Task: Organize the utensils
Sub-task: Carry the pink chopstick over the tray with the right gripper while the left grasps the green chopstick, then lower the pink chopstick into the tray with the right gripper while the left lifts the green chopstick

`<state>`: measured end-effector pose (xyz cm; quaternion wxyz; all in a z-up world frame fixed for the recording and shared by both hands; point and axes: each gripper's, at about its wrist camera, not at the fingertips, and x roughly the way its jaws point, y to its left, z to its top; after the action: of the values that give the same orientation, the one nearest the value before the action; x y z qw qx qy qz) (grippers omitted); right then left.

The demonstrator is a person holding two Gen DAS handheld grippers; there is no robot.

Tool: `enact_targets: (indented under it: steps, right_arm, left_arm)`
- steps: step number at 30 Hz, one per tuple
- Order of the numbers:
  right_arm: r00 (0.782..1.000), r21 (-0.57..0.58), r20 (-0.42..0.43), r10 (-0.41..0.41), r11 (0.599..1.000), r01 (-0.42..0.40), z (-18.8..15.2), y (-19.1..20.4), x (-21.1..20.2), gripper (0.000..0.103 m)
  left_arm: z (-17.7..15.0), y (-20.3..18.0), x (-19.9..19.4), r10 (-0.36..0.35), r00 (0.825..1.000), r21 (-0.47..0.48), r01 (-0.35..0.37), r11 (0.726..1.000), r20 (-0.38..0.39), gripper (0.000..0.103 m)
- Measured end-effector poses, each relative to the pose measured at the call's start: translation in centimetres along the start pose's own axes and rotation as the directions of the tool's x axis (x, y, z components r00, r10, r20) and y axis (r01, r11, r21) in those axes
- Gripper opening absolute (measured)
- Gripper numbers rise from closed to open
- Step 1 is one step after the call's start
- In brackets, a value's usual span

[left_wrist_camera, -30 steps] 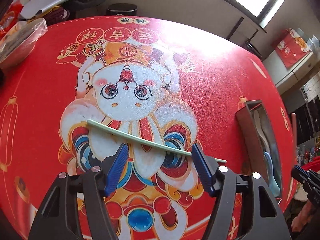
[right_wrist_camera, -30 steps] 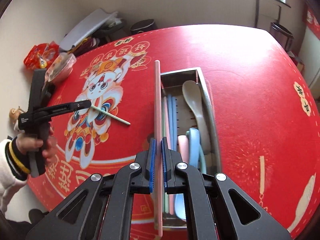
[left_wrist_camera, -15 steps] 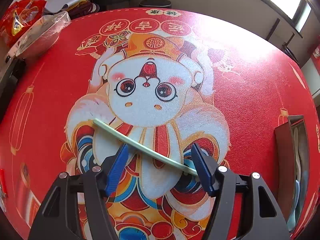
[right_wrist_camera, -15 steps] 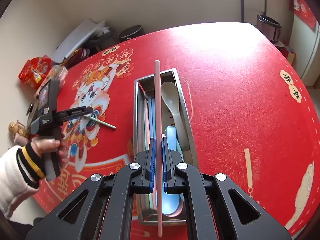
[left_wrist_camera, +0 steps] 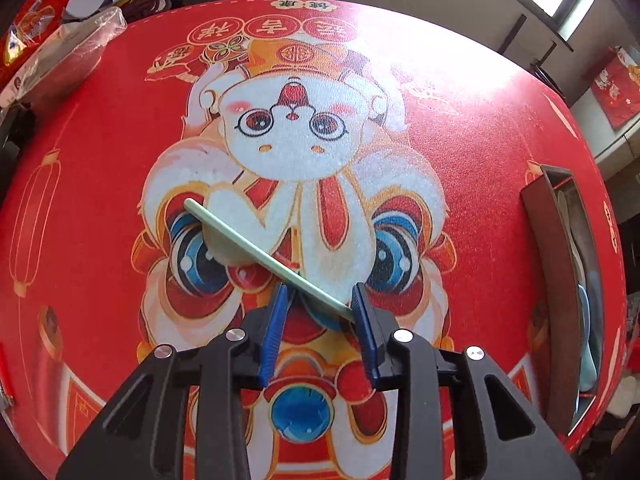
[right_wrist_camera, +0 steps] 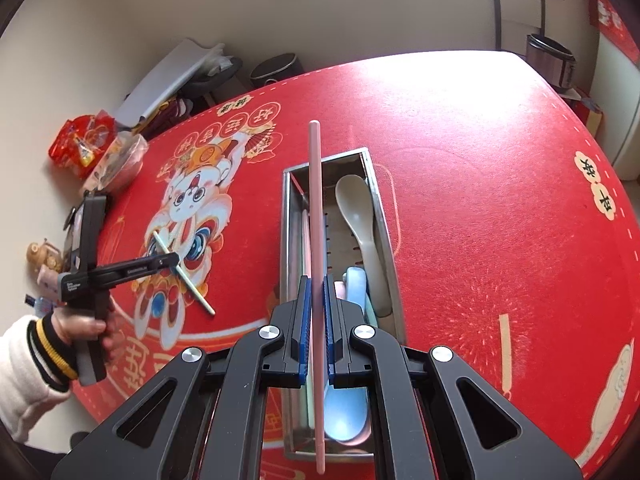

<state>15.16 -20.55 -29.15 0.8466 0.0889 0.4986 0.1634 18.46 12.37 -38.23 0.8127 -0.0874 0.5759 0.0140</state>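
Left wrist view
Table [left_wrist_camera: 500, 128]: round, covered in a red, grainy cloth printed with a cartoon lion-dance figure.
Green chopstick [left_wrist_camera: 256, 256]: thin, pale, smooth stick lying flat and slanted across the print.
Left gripper [left_wrist_camera: 320, 320]: black frame with ribbed blue pads; jaws spread wide, one on each side of the chopstick's near end, the right pad just beside or touching it; which, I cannot tell.
Tray [left_wrist_camera: 548, 264]: long, narrow metal box at the table's right edge, spoons inside.

Right wrist view
Right gripper [right_wrist_camera: 316, 316]: jaws pressed together on the pink chopstick [right_wrist_camera: 315, 200], a straight matte stick held above the tray [right_wrist_camera: 286, 240] and running along its length.
Tray contents: a grey spoon [right_wrist_camera: 360, 216], a blue spoon [right_wrist_camera: 344, 412], pale sticks along the left wall.
Left gripper [right_wrist_camera: 170, 258]: held in a hand [right_wrist_camera: 94, 326] with a white sleeve, tips at the green chopstick [right_wrist_camera: 188, 280], well apart from the tray.
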Motion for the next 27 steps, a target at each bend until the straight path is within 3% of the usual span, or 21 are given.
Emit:
enact_targets:
  steps: [9,13,16,21,24,25,26,27]
  right_arm:
    - [1.000,0.023,0.005,0.008,1.000,-0.008,-1.0,-1.1,-0.5,0.006]
    - [1.000,0.032,0.010,0.006,0.999,-0.006,-1.3,-1.5,-1.0,0.006]
    - [1.000,0.036,0.012,0.004,0.999,-0.005,-1.5,-1.9,-1.3,0.006]
    - [1.000,0.049,0.014,0.005,0.999,-0.006,-2.0,-2.5,-1.7,0.006]
    - [1.000,0.056,0.011,0.006,0.998,-0.007,-2.3,-2.8,-1.7,0.006]
    - [1.000,0.059,0.010,0.008,0.998,-0.009,-2.4,-3.0,-1.7,0.006]
    - [1.000,0.061,0.009,0.010,0.998,-0.011,-2.6,-3.1,-1.6,0.006]
    - [1.000,0.063,0.008,0.012,0.998,-0.013,-2.6,-3.2,-1.6,0.006]
  left_arm:
    - [-1.1,2.4,-0.6,-0.039,0.999,-0.112,0.035,0.993,-0.037,0.025]
    - [-0.9,1.2,-0.4,-0.090,0.996,-0.093,0.087,0.992,-0.024,0.010]
    - [-0.9,-0.9,-0.3,-0.100,0.995,-0.015,0.100,0.995,-0.017,0.001]
    - [-1.4,-3.8,0.1,-0.144,0.989,0.083,0.146,0.986,-0.032,0.001]
    - [-1.3,-4.4,0.4,-0.130,0.991,0.062,0.132,0.989,-0.038,0.003]
    - [-1.2,-4.4,0.6,-0.137,0.989,0.035,0.139,0.990,-0.050,0.007]
    - [-1.1,-4.3,0.8,-0.138,0.989,0.007,0.138,0.990,-0.061,0.020]
    - [-1.0,-4.2,0.9,-0.148,0.988,-0.021,0.147,0.989,-0.052,0.026]
